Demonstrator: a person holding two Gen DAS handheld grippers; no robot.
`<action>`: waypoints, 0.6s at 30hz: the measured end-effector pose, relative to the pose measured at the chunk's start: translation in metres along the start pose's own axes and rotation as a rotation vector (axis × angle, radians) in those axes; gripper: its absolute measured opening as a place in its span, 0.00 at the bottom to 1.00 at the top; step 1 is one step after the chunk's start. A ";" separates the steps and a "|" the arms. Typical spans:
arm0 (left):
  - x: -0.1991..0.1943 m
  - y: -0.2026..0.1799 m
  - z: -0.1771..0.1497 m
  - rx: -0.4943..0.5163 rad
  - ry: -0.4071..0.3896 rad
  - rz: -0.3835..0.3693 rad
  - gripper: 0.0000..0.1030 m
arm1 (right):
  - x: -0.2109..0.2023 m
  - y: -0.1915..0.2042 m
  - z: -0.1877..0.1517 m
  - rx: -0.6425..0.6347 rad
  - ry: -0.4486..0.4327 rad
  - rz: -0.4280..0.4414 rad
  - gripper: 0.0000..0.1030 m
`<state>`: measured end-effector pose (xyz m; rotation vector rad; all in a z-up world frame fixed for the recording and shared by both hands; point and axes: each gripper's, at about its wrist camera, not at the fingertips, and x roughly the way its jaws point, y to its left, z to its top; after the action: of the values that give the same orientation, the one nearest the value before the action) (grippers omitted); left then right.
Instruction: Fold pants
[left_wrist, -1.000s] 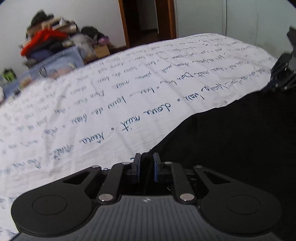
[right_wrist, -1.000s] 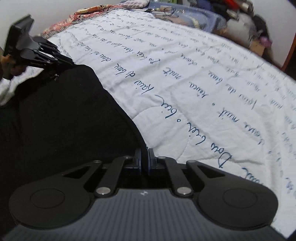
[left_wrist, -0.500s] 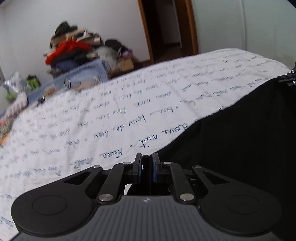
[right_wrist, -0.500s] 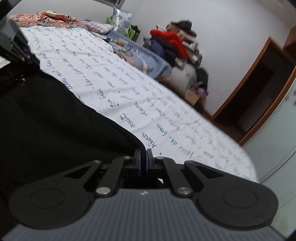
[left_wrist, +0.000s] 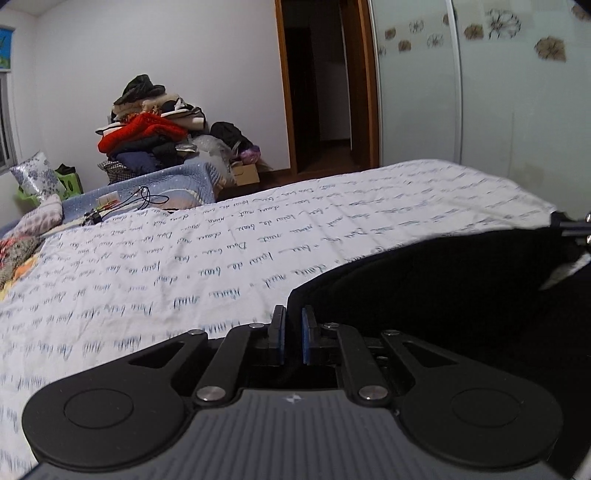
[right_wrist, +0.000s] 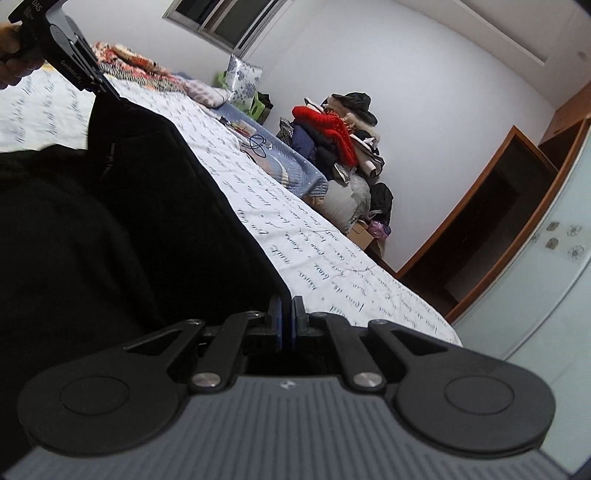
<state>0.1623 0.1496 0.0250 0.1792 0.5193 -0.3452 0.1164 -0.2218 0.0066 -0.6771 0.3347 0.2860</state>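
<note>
Black pants (left_wrist: 461, 295) hang stretched between my two grippers above a bed with a white script-printed cover (left_wrist: 184, 266). My left gripper (left_wrist: 293, 317) is shut on one corner of the pants' edge. My right gripper (right_wrist: 286, 310) is shut on the other corner, and the black pants (right_wrist: 129, 229) fill the left of its view. The left gripper (right_wrist: 99, 79) also shows at the top left of the right wrist view, pinching the cloth. The right gripper's tip (left_wrist: 569, 223) shows at the right edge of the left wrist view.
A pile of clothes (left_wrist: 151, 125) with a red garment stands against the far wall. A blue quilt (left_wrist: 173, 188) and pillows (left_wrist: 37, 177) lie at the bed's far side. An open wooden doorway (left_wrist: 321, 85) and a frosted sliding wardrobe (left_wrist: 498, 92) are to the right.
Both grippers have lifted and tilted up, raising the pants' edge off the bed. More of the room's walls and doorway now shows in both views.
</note>
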 end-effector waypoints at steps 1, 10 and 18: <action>-0.010 -0.001 -0.007 -0.015 -0.002 -0.004 0.08 | -0.011 0.004 -0.003 0.005 -0.001 0.003 0.04; -0.066 -0.003 -0.080 -0.138 0.083 -0.007 0.08 | -0.096 0.065 -0.024 0.009 0.041 0.093 0.04; -0.088 -0.009 -0.117 -0.160 0.159 -0.008 0.08 | -0.121 0.111 -0.045 0.010 0.118 0.156 0.04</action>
<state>0.0348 0.1952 -0.0303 0.0497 0.7021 -0.2969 -0.0434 -0.1867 -0.0413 -0.6600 0.5023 0.3934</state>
